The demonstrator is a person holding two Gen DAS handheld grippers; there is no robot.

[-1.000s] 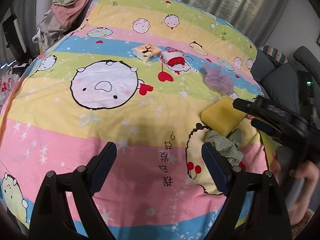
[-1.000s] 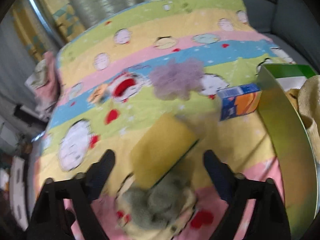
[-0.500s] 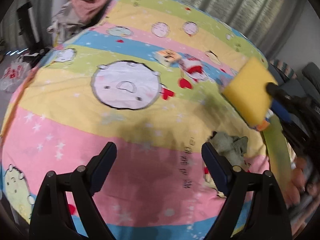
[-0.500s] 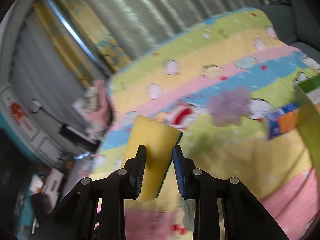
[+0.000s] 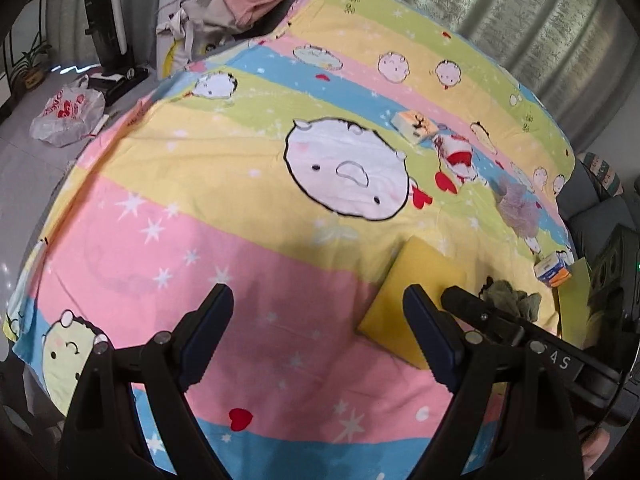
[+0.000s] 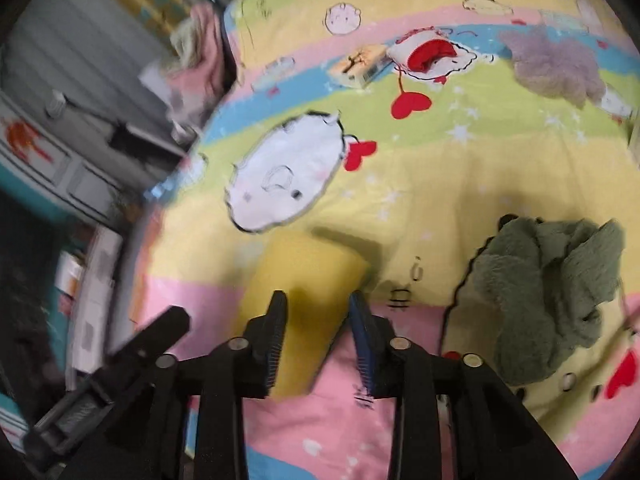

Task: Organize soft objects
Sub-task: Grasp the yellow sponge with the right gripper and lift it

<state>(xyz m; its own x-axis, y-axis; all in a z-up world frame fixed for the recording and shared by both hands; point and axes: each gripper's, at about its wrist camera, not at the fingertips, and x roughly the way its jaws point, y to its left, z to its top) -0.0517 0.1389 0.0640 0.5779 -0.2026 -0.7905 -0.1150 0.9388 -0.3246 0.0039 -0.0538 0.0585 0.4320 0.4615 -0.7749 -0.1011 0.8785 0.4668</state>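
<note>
Step in hand, as judged: release of the yellow sponge (image 6: 308,280) after setting it down on the bed (image 5: 200,240). The right gripper (image 6: 318,336) has just been opening its jaws; the sponge lies flat on the striped sheet, showing between and just beyond them, and the pads appear clear of it, though blur leaves contact at the left pad uncertain. The left gripper (image 5: 316,340) hovers with jaws wide apart and nothing between them; the sponge sits just outside its right jaw. Next move probably calls for lifting the right jaws clear without dragging the sponge, then going to the green cloth (image 6: 552,288), crumpled just to the right of the right jaws. Materials: sponge is a rectangular foam slab, compressible, matte; green cloth is nubby terry, bunched, no fixed shape; purple fluffy piece (image 6: 556,64) far ahead of the jaws, shaggy pile. Sheet is thin printed cotton, likely to wrinkle under a low pinch.
</note>
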